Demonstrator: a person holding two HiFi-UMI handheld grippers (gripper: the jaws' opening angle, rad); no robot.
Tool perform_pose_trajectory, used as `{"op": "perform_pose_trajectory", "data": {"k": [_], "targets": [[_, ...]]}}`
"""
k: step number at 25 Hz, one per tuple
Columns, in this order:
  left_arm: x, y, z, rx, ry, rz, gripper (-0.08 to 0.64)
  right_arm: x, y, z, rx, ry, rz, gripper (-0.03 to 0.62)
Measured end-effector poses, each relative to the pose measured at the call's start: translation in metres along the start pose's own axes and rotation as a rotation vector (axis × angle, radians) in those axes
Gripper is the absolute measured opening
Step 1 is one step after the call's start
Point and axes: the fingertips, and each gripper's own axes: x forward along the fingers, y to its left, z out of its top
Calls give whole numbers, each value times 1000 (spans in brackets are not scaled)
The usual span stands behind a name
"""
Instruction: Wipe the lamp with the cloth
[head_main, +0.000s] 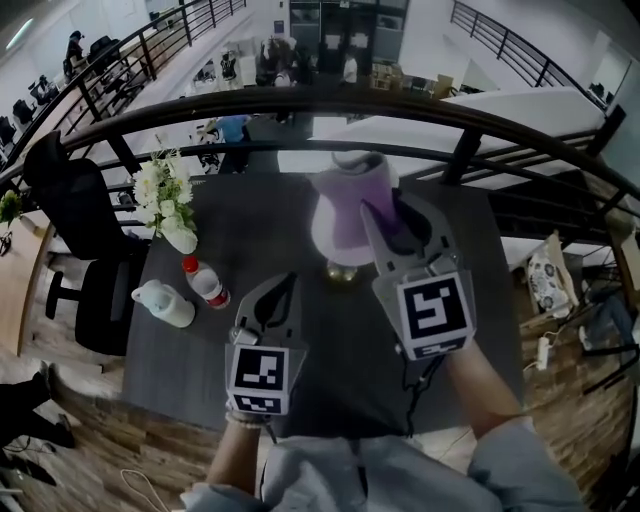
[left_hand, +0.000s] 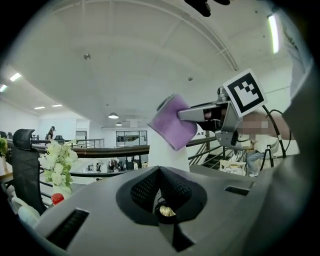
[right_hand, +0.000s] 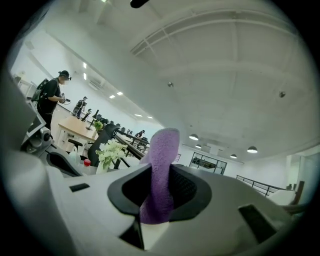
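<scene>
Jaws of the right gripper (right_hand: 160, 172) are clamped on a fold of purple cloth (right_hand: 161, 150), which stands up between them; that gripper's own view shows nothing of what the cloth meets. The left gripper view supplies it: from the side, the cloth lies against the upper part of the white shade of the lamp (left_hand: 167, 152), at 12 o'clock in that frame. The left gripper (left_hand: 159, 170) has its jaws together on nothing, and the lamp's brass foot (left_hand: 166, 212) shows beyond them through the gap. Only the head view gives the layout. The lamp stands at 12 o'clock on the dark table (head_main: 345, 350), with the left gripper apart from it at 7 o'clock. A vase of white flowers (head_main: 165, 205), a red-capped bottle (head_main: 205, 282) and a white jug (head_main: 165, 303) sit out toward 9 o'clock.
</scene>
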Motion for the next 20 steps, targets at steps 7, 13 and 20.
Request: {"op": "perform_pose_trajectory", "data": {"k": [7, 13, 20], "targets": [[13, -9, 12, 0, -16, -18, 9, 5, -50, 32, -16, -80, -19, 95], [22, -17, 18, 11, -21, -24, 9, 27, -93, 49, -111, -144, -7, 95], [29, -20, 21, 12, -16, -9, 9, 71, -106, 51, -315, -182, 137, 95]]}}
